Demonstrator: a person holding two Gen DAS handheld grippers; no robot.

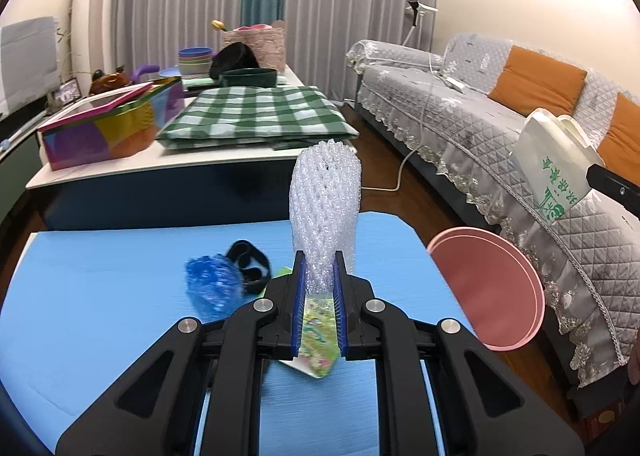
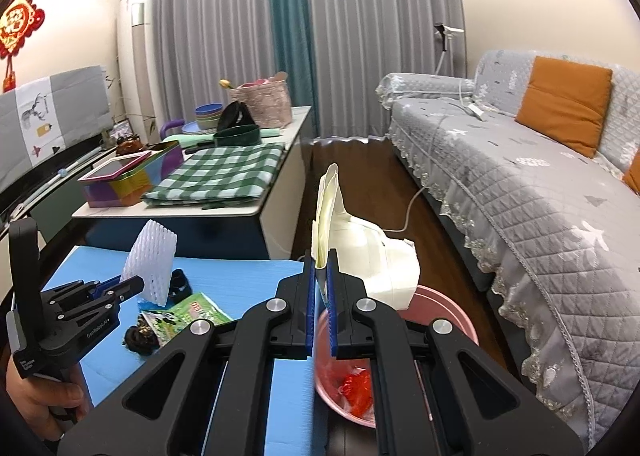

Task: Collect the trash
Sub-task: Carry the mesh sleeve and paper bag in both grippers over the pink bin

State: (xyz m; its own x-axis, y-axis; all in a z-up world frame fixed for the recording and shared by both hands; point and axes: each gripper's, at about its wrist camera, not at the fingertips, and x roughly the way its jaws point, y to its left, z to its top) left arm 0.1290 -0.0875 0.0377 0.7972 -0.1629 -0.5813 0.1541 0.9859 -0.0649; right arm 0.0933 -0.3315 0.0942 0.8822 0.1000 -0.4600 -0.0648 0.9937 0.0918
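Note:
My left gripper (image 1: 320,276) is shut on a white foam net sleeve (image 1: 325,199) and holds it upright above the blue table (image 1: 100,276); the sleeve (image 2: 151,262) and that gripper (image 2: 134,283) also show in the right wrist view. My right gripper (image 2: 321,284) is shut on a cream paper bag (image 2: 360,252) and holds it over the pink bin (image 2: 440,312), which has red trash (image 2: 358,388) inside. On the table lie a green wrapper (image 1: 318,330), a blue plastic wad (image 1: 212,284) and a black item (image 1: 250,264).
A low white table (image 1: 168,159) behind holds a green checked cloth (image 1: 256,111), a coloured box (image 1: 108,123) and bowls. A grey sofa (image 1: 500,123) with orange cushions runs along the right, with wooden floor between. A dark clump (image 2: 138,336) lies on the blue table.

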